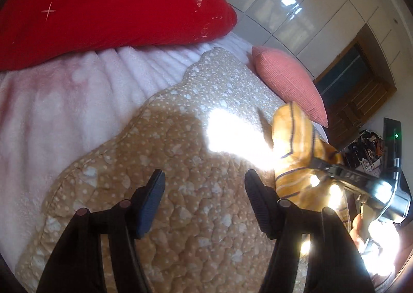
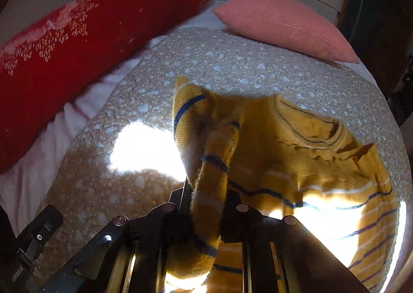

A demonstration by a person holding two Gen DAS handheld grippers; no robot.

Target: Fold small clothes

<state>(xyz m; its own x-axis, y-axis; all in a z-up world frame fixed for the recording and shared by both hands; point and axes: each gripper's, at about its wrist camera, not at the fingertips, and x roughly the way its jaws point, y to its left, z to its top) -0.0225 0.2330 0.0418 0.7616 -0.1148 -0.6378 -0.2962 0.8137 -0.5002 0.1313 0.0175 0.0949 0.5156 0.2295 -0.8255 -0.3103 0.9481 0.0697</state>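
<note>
On quilt (image 2: 232, 60): one striped yellow sweater (image 2: 322, 164), sleeve clamped by right gripper (image 2: 206, 205); left gripper (image 1: 204, 189) fingers spread; two pillows.

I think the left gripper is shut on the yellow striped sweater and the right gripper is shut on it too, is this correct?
Not quite. The left gripper is open and holds nothing, as the left wrist view shows. The right gripper is shut on the yellow striped sweater.

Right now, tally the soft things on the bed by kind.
Pillows: 2, red pillow and pink pillow
Sweaters: 1, yellow striped sweater
Quilted mats: 1, tan quilted mat
Fleece blankets: 1, white fleece blanket
Total: 5
</note>
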